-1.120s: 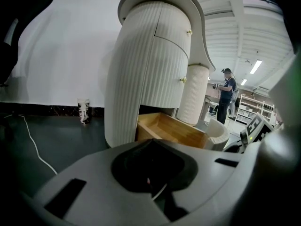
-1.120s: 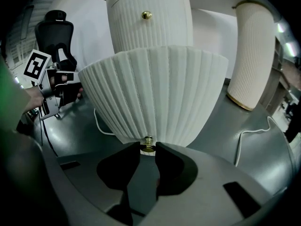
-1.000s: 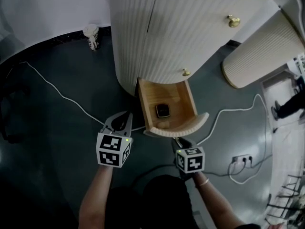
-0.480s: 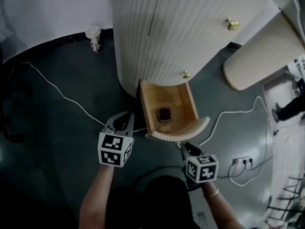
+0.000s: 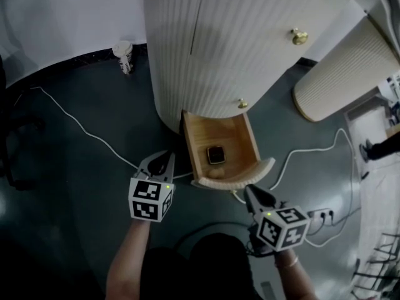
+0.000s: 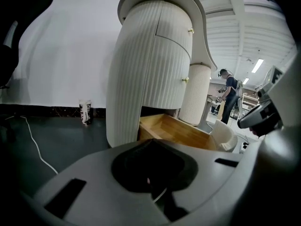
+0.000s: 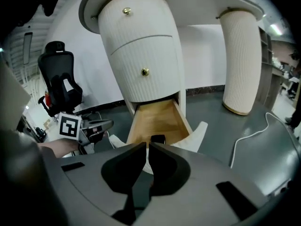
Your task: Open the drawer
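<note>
Your right gripper (image 7: 146,145) has its fingers closed to a hairline slit with nothing between them. Your left gripper (image 6: 150,142) is pressed fully together and is also empty. Just ahead of the right fingertips, near but not touching, is the curved front of the drawer (image 5: 236,173), which stands open. From the left fingers it lies ahead and to the right. A small dark box (image 5: 215,154) rests inside. Beyond rises the ribbed cabinet (image 5: 206,49), and a cup (image 5: 123,55) stands far off to the left.
</note>
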The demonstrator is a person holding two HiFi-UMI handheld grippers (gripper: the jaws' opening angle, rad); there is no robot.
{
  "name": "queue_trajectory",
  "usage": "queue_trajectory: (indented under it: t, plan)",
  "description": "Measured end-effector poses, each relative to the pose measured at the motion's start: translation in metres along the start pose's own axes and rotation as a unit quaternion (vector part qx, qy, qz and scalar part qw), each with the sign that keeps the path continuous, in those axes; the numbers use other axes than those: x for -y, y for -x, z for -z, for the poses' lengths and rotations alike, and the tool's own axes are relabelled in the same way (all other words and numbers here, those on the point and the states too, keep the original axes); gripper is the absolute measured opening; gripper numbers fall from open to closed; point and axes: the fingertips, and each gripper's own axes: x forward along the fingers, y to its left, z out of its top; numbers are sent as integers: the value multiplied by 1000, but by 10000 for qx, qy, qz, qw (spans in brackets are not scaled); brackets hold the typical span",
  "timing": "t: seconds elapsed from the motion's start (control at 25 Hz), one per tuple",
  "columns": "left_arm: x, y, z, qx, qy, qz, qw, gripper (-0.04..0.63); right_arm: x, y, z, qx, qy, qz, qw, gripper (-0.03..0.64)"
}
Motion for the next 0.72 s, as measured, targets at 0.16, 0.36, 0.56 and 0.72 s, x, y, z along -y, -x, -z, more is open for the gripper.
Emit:
queue_trajectory:
  t: [0.16, 0.36, 0.56, 0.72]
  plan:
    - [-5, 2, -2, -5, 36, -79, 10000, 3, -17, 6, -38, 474, 1, -243, 9986, 18]
    - [-5, 4, -3, 5, 48, -147, 9999, 3, -36, -12, -78, 1032, 101, -523, 9932, 15]
    - [-5, 5, -5, 15, 3, -183, 9998, 3, -54, -38, -103, 1508, 2, -781, 9855, 12]
    - [-4, 6, -6, 20, -35, -218, 9998, 3, -72, -55, -110, 1620, 37, -1026, 9814, 6]
